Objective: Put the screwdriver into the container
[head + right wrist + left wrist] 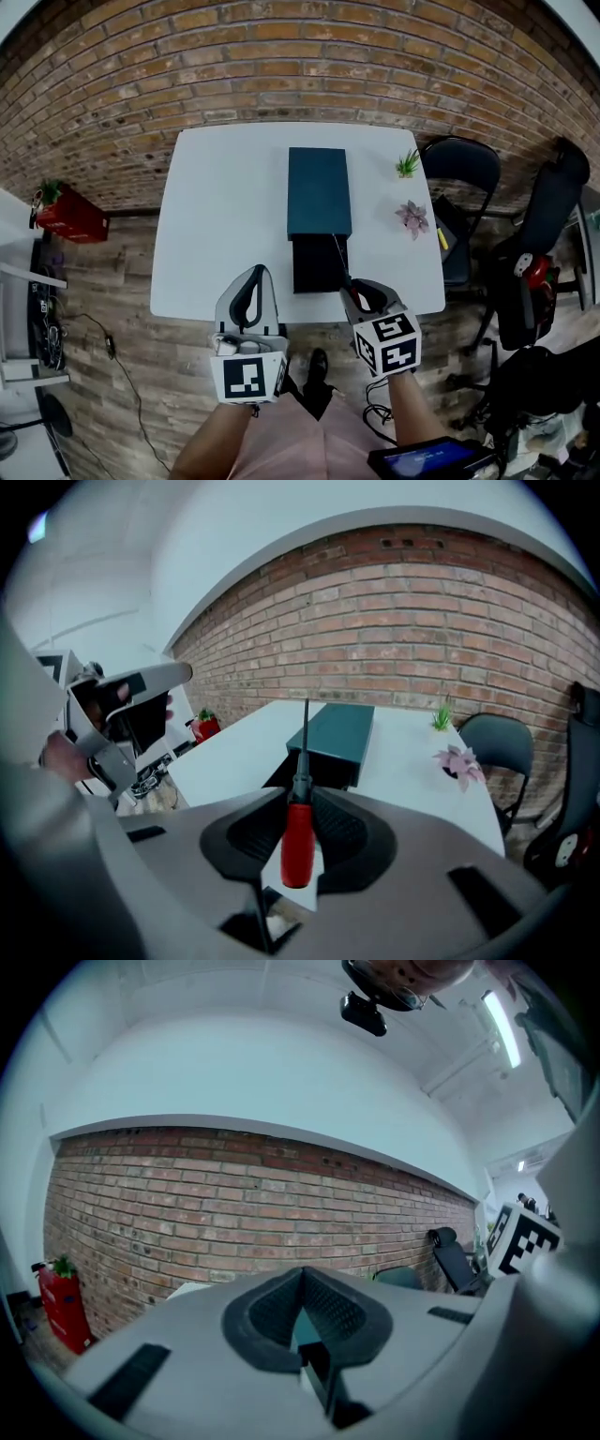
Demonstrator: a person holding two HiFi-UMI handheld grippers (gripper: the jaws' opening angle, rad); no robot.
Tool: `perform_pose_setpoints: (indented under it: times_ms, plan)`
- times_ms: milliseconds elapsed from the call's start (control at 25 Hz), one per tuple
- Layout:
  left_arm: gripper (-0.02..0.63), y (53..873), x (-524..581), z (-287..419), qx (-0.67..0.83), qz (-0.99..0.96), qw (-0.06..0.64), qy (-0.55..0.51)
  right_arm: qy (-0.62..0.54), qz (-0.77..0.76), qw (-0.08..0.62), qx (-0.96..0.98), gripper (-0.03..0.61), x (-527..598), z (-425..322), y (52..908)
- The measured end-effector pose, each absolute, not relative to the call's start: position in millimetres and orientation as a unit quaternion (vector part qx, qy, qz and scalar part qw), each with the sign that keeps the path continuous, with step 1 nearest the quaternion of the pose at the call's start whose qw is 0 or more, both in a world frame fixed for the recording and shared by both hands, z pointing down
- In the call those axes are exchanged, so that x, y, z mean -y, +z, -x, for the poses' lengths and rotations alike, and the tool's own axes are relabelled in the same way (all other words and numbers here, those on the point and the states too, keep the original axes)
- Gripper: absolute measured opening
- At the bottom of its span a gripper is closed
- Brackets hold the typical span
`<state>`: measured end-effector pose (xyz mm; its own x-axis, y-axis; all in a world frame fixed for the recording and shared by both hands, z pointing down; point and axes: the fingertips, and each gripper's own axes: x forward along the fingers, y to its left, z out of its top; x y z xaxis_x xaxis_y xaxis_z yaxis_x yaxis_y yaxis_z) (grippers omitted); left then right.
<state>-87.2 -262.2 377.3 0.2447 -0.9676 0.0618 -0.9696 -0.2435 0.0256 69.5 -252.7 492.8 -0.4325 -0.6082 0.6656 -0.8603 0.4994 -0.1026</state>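
A teal box-shaped container (319, 190) lies in the middle of the white table (216, 225), with a black open section (317, 265) at its near end. My right gripper (361, 292) hovers at the table's near edge, shut on a screwdriver (298, 841) by its red handle. The thin shaft (339, 255) points forward over the black section toward the teal container (342, 731). My left gripper (250, 286) is held at the near edge left of the container, jaws shut with nothing between them. The left gripper (302, 1274) view looks up at the brick wall.
A small green plant (407, 165) and a pink succulent (412, 217) stand on the table's right side. Black chairs (461, 167) stand to the right of the table. A red planter (70, 216) sits on the floor at the left. A brick wall backs the table.
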Motion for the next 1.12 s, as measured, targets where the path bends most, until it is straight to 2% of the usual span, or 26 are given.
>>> perform_pose_setpoints:
  times_ms: [520, 1120]
  plan:
    - [0.011, 426, 277, 95, 0.613, -0.786, 0.082, 0.026, 0.256, -0.402, 0.411, 0.777, 0.091, 249, -69, 545]
    - [0.011, 430, 333, 134, 0.612, -0.786, 0.085, 0.03, 0.289, -0.348, 0.507, 0.733, 0.092, 276, -49, 575]
